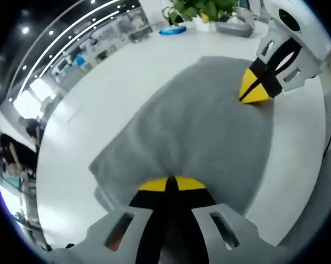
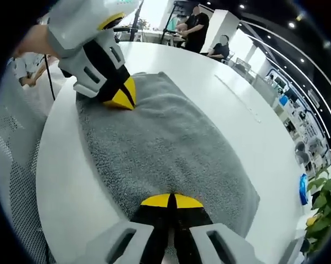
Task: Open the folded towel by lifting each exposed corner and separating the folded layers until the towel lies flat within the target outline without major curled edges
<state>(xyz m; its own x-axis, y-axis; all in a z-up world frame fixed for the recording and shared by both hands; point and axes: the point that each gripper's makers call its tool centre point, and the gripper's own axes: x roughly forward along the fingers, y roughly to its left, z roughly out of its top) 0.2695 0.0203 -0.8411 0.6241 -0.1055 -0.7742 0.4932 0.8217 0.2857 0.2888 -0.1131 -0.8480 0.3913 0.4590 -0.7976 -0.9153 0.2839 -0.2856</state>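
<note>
1. Nearest the lens in the left gripper view, my left claw [image 1: 171, 183] has its yellow tips pressed together, pinching the near edge of the grey towel [image 1: 198, 132].
2. In the right gripper view, my right claw [image 2: 170, 201] is likewise closed tip to tip on the towel's [image 2: 165, 148] opposite edge.
3. The towel is a grey, nubby terry cloth, spread over the white surface [image 1: 110, 82] as a rough rectangle. Between the two claws it looks mostly smooth; in the left gripper view one side near my left claw bunches into a soft fold.
4. Each claw shows in the other's view: the right one [image 1: 257, 93] comes in from the upper right, tips down on the towel's far edge; the left one [image 2: 121, 97] angles down from the upper left.
5. A potted green plant [image 1: 201, 10] and a small blue object [image 1: 172, 31] sit at the surface's far edge, well apart from the towel.
6. People [image 2: 198, 27] are beyond the surface [image 2: 209, 77] in the right gripper view.
</note>
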